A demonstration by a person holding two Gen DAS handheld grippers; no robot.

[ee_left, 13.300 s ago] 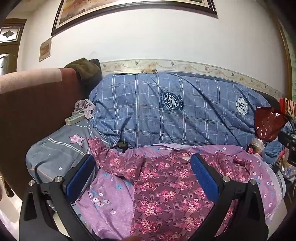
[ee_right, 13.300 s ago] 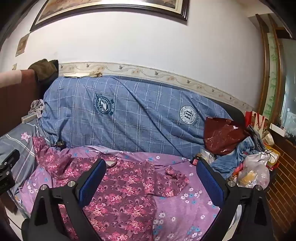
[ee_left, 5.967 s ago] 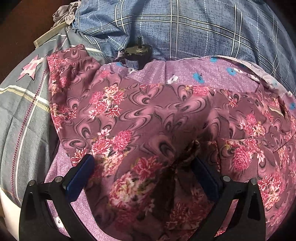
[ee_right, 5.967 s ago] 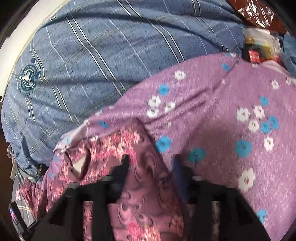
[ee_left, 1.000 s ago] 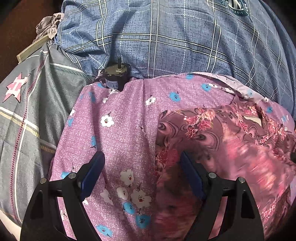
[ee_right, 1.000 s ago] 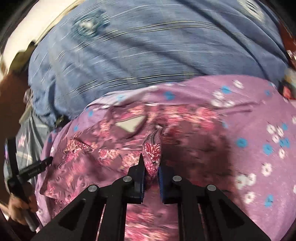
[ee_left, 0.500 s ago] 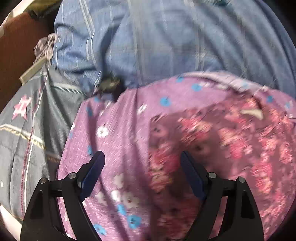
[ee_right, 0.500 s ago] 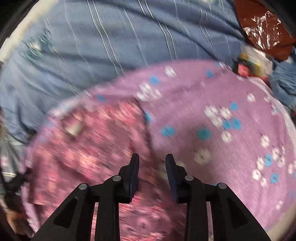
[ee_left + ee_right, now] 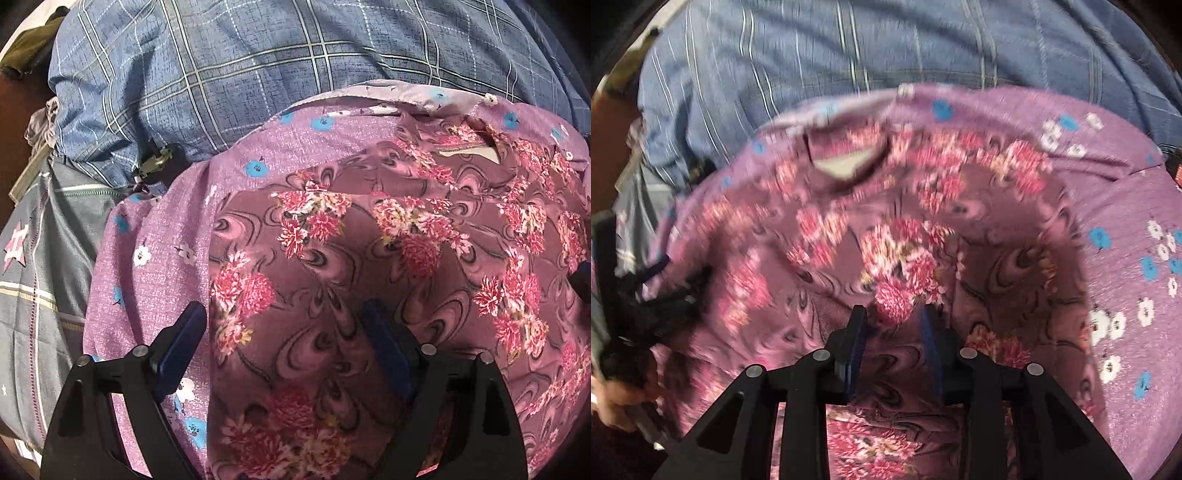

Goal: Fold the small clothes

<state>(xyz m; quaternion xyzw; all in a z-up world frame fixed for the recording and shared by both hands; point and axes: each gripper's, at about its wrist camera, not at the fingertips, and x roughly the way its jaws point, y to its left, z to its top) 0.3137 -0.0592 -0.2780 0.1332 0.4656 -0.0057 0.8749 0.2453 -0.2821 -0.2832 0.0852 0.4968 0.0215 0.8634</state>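
A maroon floral shirt [image 9: 369, 258] lies on a purple flowered sheet [image 9: 155, 266], both sleeves folded in, collar [image 9: 469, 151] at the far end. My left gripper [image 9: 284, 332] is open and empty, low over the shirt's left edge. The shirt also fills the blurred right wrist view [image 9: 871, 236]. My right gripper [image 9: 894, 325] is part open over the shirt's middle, with a fold of cloth bunched between its fingers; it does not pinch it. The left gripper [image 9: 653, 291] shows at that view's left edge.
A blue plaid quilt [image 9: 258, 66] is heaped behind the sheet. A grey starred pillow [image 9: 33, 258] lies at the left. A small dark metal object [image 9: 153, 162] sits at the quilt's foot. The purple sheet [image 9: 1126, 258] spreads to the right.
The right gripper let go of the folded sleeve and opened partway, then swung back over the shirt's middle. The left gripper moved right and closer over the shirt.
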